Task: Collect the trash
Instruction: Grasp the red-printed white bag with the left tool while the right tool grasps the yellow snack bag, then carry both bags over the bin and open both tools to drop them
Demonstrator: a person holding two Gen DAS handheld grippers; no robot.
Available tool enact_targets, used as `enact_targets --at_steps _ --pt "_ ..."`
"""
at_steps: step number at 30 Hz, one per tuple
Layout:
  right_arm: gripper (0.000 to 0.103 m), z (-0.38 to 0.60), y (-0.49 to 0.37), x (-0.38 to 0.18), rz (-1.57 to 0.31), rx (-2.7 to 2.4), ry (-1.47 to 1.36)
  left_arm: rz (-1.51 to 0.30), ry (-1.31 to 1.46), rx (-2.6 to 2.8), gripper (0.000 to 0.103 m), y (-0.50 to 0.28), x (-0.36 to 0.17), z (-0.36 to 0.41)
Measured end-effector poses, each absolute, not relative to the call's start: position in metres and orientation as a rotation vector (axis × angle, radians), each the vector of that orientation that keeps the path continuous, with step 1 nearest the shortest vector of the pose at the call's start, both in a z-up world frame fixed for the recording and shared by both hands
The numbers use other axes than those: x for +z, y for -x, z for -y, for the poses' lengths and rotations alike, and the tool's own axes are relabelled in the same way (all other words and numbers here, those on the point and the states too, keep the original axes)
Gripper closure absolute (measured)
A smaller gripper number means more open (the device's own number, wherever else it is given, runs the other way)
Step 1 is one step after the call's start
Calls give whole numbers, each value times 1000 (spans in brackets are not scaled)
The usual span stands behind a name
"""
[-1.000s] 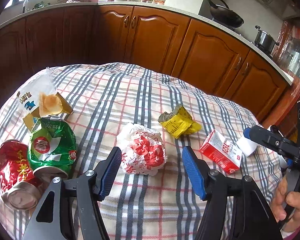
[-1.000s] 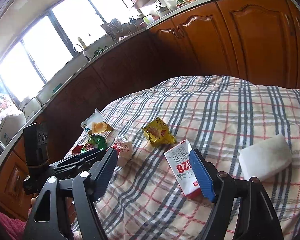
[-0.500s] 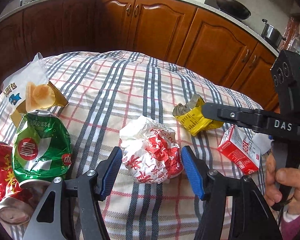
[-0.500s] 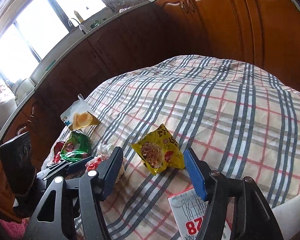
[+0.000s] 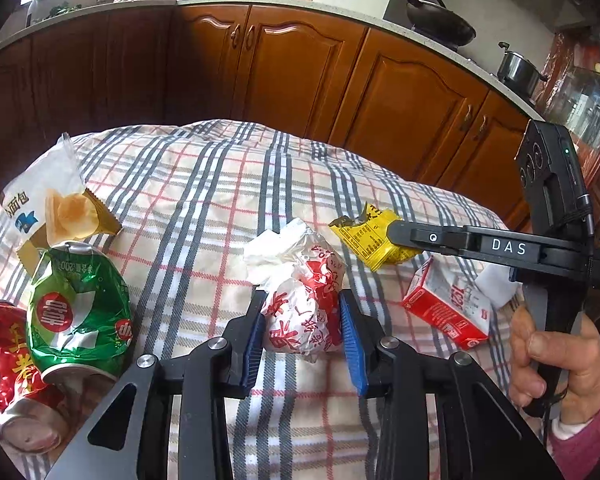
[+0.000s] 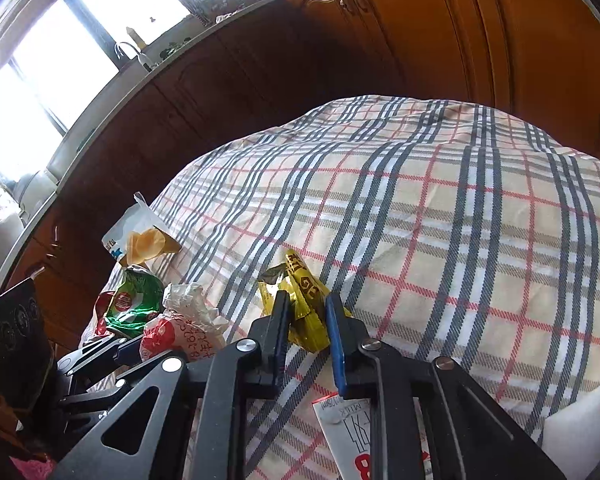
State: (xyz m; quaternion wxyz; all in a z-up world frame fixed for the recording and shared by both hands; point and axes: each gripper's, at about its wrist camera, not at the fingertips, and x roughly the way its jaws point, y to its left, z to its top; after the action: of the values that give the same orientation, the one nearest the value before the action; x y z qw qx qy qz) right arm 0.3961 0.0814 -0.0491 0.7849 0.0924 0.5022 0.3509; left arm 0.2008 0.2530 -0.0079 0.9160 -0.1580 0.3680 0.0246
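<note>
Left gripper jaws closing on crumpled red-white wrapper; right gripper jaws closing on yellow packet.

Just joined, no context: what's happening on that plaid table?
A person is collecting trash with two handheld grippers. The left gripper is closing on a crumpled red-and-white wrapper; the right gripper is closing on a yellow packet. Both pieces sit between the pads, still on the table. Two crushed cans, a bread bag and a milk carton lie untouched.
</note>
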Motion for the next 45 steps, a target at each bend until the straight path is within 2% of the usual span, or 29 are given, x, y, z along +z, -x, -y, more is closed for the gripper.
enact_targets --at_steps 4,15,45 --pt "91 -62 -390 -31 -1033 744 -242 -726 326 21 70 -196 5 -245" --pt "92 25 -356 10 -924 656 -336 -684 332 -133 69 -202 28 -208" --pt "94 240 -257 8 -809 283 -505 -770 169 -475 69 -265 27 -40"
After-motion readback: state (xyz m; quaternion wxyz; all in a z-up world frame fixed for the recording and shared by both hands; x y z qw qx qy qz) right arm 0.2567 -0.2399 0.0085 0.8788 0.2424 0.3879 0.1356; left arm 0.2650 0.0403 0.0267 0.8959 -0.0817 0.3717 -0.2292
